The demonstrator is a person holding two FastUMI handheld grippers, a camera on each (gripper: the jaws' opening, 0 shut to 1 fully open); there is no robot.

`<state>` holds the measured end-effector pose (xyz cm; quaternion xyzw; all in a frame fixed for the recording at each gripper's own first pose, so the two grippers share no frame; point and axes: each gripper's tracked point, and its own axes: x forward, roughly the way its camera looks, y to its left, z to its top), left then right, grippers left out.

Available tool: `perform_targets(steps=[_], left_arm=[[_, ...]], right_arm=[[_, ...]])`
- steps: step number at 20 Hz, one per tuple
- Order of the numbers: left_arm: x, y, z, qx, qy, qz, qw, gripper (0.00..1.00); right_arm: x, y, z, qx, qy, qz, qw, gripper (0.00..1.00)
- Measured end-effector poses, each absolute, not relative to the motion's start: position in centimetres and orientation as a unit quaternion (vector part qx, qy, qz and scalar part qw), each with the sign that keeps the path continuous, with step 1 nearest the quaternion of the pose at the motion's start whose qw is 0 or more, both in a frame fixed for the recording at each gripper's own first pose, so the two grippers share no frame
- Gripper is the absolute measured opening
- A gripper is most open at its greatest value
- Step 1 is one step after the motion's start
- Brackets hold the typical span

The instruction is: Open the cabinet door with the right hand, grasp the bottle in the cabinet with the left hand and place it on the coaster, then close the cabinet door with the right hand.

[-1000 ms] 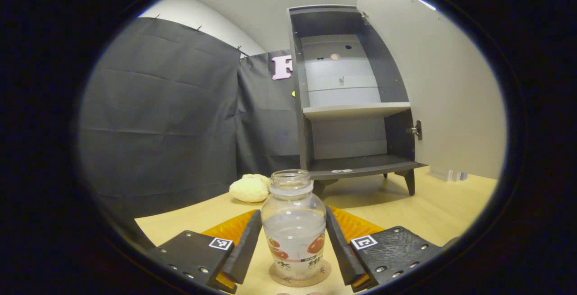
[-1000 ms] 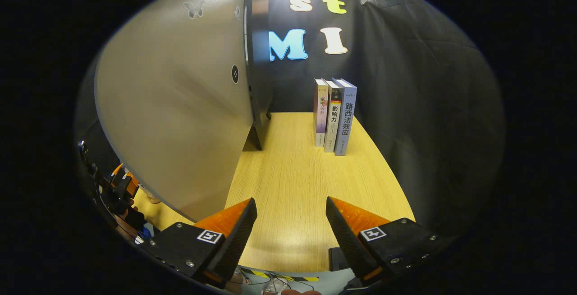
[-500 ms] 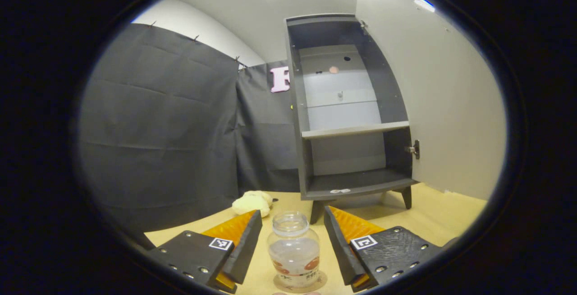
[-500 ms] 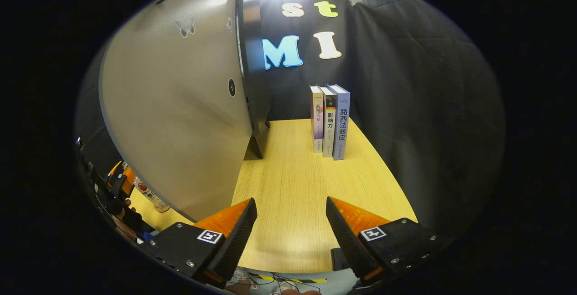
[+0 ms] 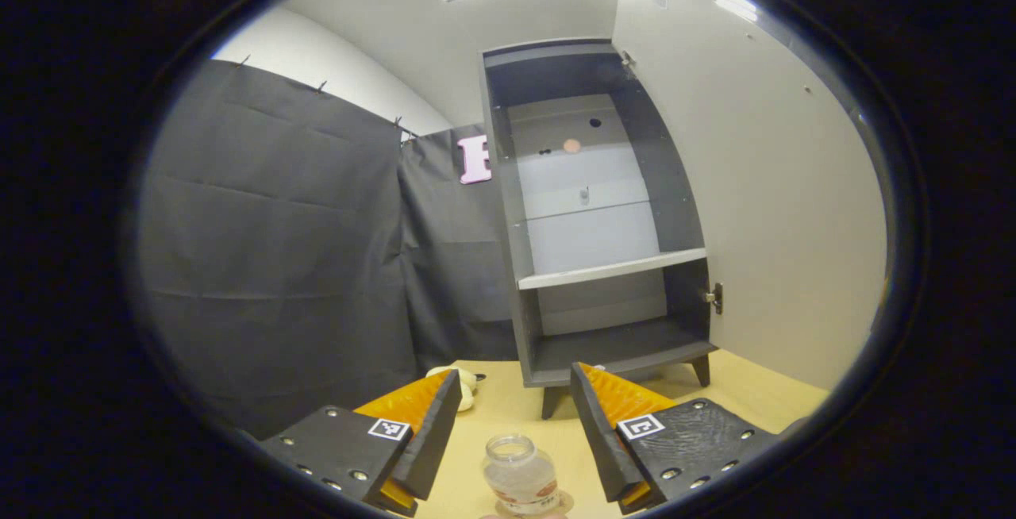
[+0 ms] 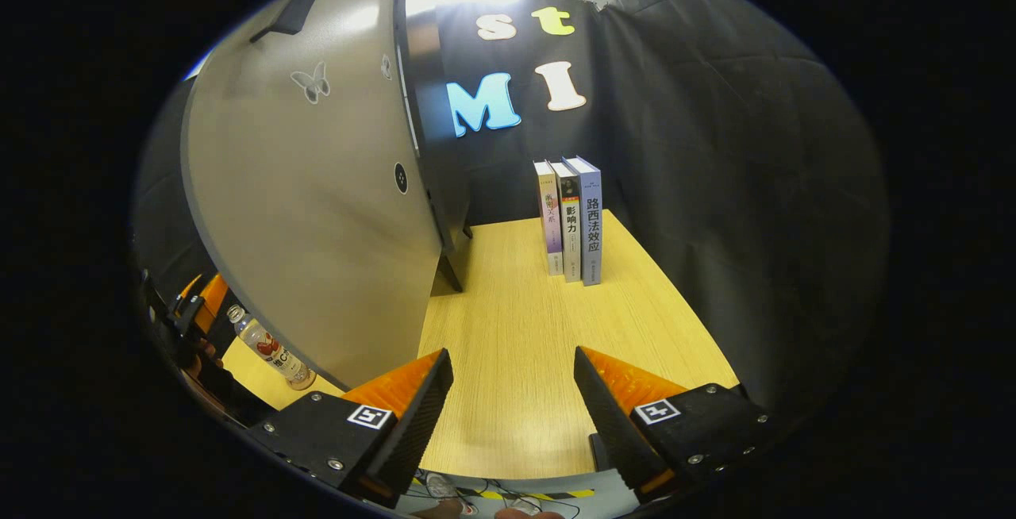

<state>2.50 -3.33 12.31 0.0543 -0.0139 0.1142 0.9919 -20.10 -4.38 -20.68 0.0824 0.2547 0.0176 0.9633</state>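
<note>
Now, nearest in the left gripper view, the left gripper (image 5: 514,432) stood with its fingers spread and nothing between them, the bottle (image 5: 520,482) upright just beyond and below the tips, on the coaster (image 5: 565,499), whose rim peeped out at its foot. So the placing looked finished, and the step in hand was, by my judgement, the closing of the door. In the right gripper view the right gripper (image 6: 512,408) was likewise parted and empty, low over the bench (image 6: 516,360), with the cabinet door (image 6: 317,225) swung wide just to its left. To do this well, the right gripper should reach the door's free edge and push it round evenly toward the cabinet (image 5: 595,265), which stood farther off with its shelf (image 5: 611,269) bare. The bottle stood near the door's lower left edge, so the sweep ought to be slow enough to confirm it clears. Farther back, three books (image 6: 570,221) stood upright against the booth wall, well apart from the door's path.
</note>
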Motion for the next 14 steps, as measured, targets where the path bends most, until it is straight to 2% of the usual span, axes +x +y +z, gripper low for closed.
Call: perform_targets(steps=[7,8,9,14], left_arm=[[2.3,-5.3,19.1,0.042,-0.019,0.100,0.994,0.79],[2.5,-5.3,20.6,0.045,-0.023,0.099,0.994,0.79],[2.7,-5.5,21.9,0.050,-0.027,0.096,0.994,0.79],[2.9,-7.1,27.1,0.061,-0.033,0.073,0.995,0.79]], right_arm=[[-19.2,-5.6,-13.4,0.079,0.178,0.013,0.981,0.95],[-18.8,-6.0,-12.0,0.082,0.166,0.009,0.983,0.90],[-18.4,-6.2,-10.6,0.086,0.154,0.007,0.984,0.95],[-16.8,-7.0,-2.4,0.084,0.068,0.001,0.994,0.95]])
